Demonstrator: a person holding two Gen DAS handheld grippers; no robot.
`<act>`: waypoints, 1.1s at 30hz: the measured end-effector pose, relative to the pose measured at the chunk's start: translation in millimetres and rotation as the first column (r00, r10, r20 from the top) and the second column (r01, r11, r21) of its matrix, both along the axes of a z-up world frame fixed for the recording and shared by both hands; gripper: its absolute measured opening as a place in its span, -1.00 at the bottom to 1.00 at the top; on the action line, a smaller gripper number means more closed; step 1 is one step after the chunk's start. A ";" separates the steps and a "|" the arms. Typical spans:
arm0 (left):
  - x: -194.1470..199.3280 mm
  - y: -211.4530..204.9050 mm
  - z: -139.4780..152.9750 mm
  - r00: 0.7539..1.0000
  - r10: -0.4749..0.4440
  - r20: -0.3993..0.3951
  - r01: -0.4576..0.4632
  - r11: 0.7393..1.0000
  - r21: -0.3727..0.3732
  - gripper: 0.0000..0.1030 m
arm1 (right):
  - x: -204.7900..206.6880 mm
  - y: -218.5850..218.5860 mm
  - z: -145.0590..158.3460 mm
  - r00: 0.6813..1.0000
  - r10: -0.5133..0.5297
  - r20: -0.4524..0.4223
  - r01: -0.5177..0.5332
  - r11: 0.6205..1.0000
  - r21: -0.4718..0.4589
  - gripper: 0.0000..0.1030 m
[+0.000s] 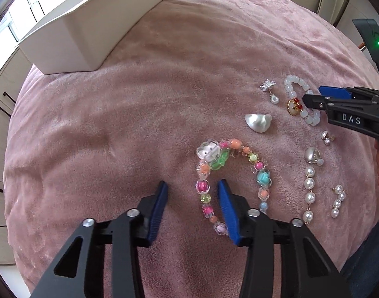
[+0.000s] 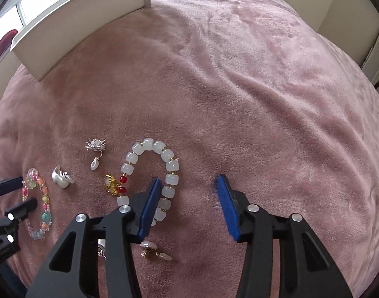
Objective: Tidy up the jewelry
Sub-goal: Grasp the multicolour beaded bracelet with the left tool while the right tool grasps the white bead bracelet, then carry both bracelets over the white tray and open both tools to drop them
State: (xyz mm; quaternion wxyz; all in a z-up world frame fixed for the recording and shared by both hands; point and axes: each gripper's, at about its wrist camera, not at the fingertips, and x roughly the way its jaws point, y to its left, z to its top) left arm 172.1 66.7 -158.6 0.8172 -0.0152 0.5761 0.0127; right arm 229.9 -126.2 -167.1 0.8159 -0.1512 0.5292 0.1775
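Both grippers hang over a pink plush blanket (image 2: 239,87) strewn with jewelry. The left gripper (image 1: 193,198) has its fingers wide, straddling one side of the colourful bead bracelet (image 1: 229,181): one blue pad sits inside the loop, the other outside. The right gripper (image 2: 187,193) is also wide open, its left finger lying over the white bead bracelet (image 2: 149,171) and its right finger on bare blanket. Neither holds anything yet.

The white organizer box (image 1: 72,34) stands well apart, toward the blanket's far left edge.

The risks look plain. The round, glossy beads may roll or squirt out from the flat pads as they close, and the deep, soft pile could let a bracelet sink so the fingers pinch fabric instead. A lifted loop may also swing and drag neighbours: the silver shell-shaped earring (image 1: 258,122) and the spiky silver earring (image 2: 96,149) lie near the bracelets, and the pearl drop earring (image 1: 309,188) is close to the colourful one. The gold flower charm (image 2: 111,185) with red beads could snag the blanket's fibres.
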 end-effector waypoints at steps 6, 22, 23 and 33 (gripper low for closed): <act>-3.9 26.1 1.0 0.998 0.057 0.017 -0.056 0.997 -0.043 -0.57 | 2.7 -10.5 3.9 0.999 -0.016 -0.037 0.018 0.997 0.074 -0.79; -19.4 64.0 30.3 0.993 0.087 0.075 -0.075 0.986 -0.146 -0.70 | 0.6 -17.5 60.7 1.000 -0.009 0.020 0.004 0.974 0.226 -0.79; -17.8 65.7 36.2 0.992 0.090 0.086 -0.077 0.986 -0.148 -0.69 | 0.9 -15.2 67.1 1.000 -0.004 0.028 -0.002 0.972 0.236 -0.79; -4.6 61.7 102.5 0.973 0.084 0.214 -0.057 0.990 -0.127 -0.70 | 6.0 34.8 120.2 0.992 0.057 0.110 -0.088 0.950 0.301 -0.79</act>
